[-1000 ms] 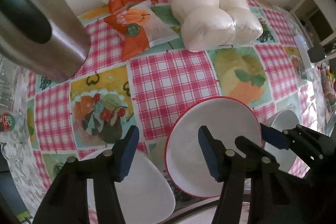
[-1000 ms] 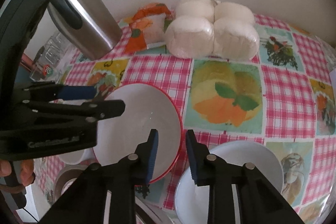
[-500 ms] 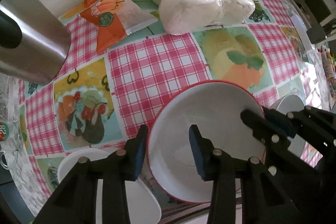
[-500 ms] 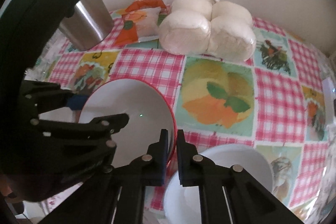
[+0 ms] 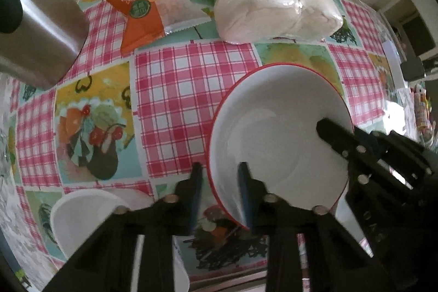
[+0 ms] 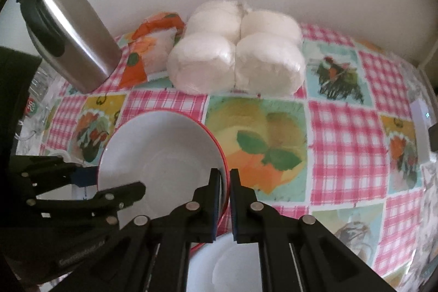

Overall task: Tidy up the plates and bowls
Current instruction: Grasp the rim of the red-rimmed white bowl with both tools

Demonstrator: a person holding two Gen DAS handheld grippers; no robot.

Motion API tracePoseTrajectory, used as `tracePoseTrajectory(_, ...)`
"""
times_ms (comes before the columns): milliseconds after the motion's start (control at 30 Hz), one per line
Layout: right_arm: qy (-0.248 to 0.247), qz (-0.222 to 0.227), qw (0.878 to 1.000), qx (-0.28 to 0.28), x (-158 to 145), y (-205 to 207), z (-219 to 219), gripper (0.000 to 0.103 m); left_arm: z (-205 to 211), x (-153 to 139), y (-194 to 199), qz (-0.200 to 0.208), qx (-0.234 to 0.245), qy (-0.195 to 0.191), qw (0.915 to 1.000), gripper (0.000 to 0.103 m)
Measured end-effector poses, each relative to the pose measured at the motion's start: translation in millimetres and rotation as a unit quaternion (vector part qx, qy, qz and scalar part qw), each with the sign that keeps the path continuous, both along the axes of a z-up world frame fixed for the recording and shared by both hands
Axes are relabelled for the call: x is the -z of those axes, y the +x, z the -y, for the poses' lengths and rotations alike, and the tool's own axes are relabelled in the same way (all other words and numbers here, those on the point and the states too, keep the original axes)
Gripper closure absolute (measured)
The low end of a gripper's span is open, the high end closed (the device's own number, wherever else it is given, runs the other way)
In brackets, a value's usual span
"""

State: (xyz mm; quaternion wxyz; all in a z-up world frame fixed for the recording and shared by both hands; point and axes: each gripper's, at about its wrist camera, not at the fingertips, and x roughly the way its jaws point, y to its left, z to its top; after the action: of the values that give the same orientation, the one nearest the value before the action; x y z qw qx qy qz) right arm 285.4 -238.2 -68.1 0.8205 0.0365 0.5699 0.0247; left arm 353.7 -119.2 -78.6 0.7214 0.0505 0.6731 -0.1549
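Observation:
A white bowl with a red rim point(image 5: 276, 133) is held tilted above the table by both grippers. My left gripper point(image 5: 219, 182) is shut on its near left rim. My right gripper point(image 6: 224, 182) is shut on its right rim; it also shows at the right in the left wrist view point(image 5: 356, 144). The bowl shows in the right wrist view point(image 6: 161, 152) too. A small white bowl point(image 5: 82, 212) sits on the table below left. A white plate point(image 6: 227, 264) lies under my right gripper.
A steel thermos jug point(image 6: 74, 37) stands back left. An orange snack packet point(image 5: 145, 10) and a wrapped pack of white rolls point(image 6: 235, 59) lie at the back by the wall. Glasses point(image 6: 35, 106) stand at the far left edge.
Both grippers closed on the red-rimmed bowl's rim, the right first, then the left. The bowl has been lifted and tilted, moving slightly right.

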Motion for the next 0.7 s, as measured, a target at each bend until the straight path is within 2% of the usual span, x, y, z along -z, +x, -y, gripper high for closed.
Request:
tracePoseTrajectory(67,0.004,-0.004,1.000,0.005,5,0,0,0.095,1,0,-1,0.007,-0.003,-0.006,1.0000,0.089)
tracePoseTrajectory(400,0.035,-0.003,0.999,0.025,4,-3,2,0.095,-8,-8,0,0.018,-0.025,-0.022,0.9993,0.089)
tracePoseTrajectory(700,0.038,0.013,0.999,0.027,-30,-14,-3,0.095,-17,-53,-13,0.029,-0.036,-0.027,0.9986,0.089)
